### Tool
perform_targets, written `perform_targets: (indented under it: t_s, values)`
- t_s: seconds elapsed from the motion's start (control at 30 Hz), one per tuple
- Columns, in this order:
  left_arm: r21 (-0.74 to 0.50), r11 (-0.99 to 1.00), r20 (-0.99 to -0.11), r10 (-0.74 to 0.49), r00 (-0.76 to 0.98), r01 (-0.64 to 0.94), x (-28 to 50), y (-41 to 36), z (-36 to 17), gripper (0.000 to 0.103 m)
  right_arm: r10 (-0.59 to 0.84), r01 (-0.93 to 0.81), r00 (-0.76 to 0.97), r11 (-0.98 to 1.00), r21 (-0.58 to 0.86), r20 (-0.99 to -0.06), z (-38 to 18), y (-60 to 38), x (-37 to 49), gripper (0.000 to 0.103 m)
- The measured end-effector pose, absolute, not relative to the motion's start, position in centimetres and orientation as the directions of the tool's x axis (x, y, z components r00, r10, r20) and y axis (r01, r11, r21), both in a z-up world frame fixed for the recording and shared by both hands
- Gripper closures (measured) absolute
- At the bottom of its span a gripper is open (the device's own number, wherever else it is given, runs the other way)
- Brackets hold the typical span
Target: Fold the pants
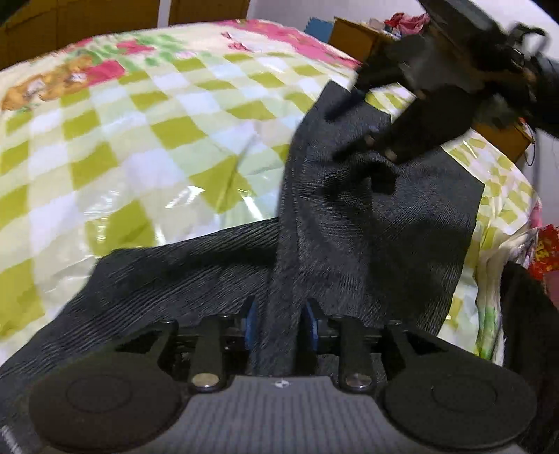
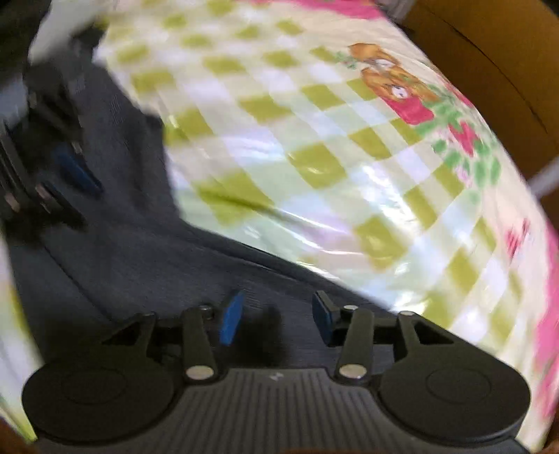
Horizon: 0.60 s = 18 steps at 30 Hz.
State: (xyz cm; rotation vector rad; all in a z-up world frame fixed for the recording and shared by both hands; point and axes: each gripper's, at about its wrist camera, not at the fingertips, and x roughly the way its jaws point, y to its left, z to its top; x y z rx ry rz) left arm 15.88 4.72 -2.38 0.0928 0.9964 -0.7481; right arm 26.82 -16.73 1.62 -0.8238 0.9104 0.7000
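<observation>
Dark grey pants [image 1: 349, 227] lie rumpled on a table under a glossy green-and-white checked cover [image 1: 139, 139]. At the bottom of the left wrist view, my left gripper [image 1: 279, 324] has a raised fold of the pants between its blue pads. The fold fills the gap and touches both pads. My right gripper [image 1: 337, 134] hovers over the far part of the pants with its black fingers apart. In the right wrist view the right gripper [image 2: 276, 316] stands open above the pants [image 2: 139, 251], nothing between its pads. The left gripper [image 2: 66, 181] shows blurred at the left.
The checked cover [image 2: 314, 157] spreads wide beside the pants, with pink flower and cartoon prints at its border. A wooden box [image 1: 356, 38] with colourful clutter [image 1: 408, 21] stands behind the table. Brown wooden furniture [image 2: 489, 52] lies beyond the far edge.
</observation>
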Motion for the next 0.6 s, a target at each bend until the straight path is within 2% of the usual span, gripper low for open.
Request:
perform_targets:
  t_s: [0.1,0.27,0.37,0.43,0.5,0.6]
  values:
    - [-0.293,0.740,-0.792,-0.543,0.279,0.606,16.7,4.0,-2.8,0.055,0.170,-0.864,0.391,0.405,-0.297,-0.905,0.4,-17.3,29.8,0.056]
    - [-0.333,0.743,-0.810,-0.541,0.228,0.580,18.3,3.5,-3.1,0.055,0.145,-0.945,0.278,0.217,-0.244,-0.949,-2.2,-15.6,32.2,0.056]
    - [-0.341,0.750,-0.816,-0.536,0.218,0.567,18.7,3.4,-3.2,0.055,0.096,-0.965,0.229,0.150,-0.213,-0.969,-3.5,-15.0,32.9,0.061]
    - [-0.321,0.753,-0.821,-0.523,0.227,0.574,18.6,3.0,-3.4,0.055,0.082,-0.965,0.207,0.181,-0.190,-0.975,-3.5,-15.2,33.3,0.087]
    - [-0.295,0.751,-0.821,-0.516,0.245,0.590,18.4,2.1,-3.4,0.063,0.061,-0.955,0.234,0.203,-0.217,-0.970,-3.2,-15.7,33.1,0.096]
    - [-0.268,0.743,-0.818,-0.512,0.263,0.613,17.7,1.1,-3.4,0.075,0.066,-0.934,0.273,0.256,-0.248,-0.960,-1.9,-16.7,31.8,0.099]
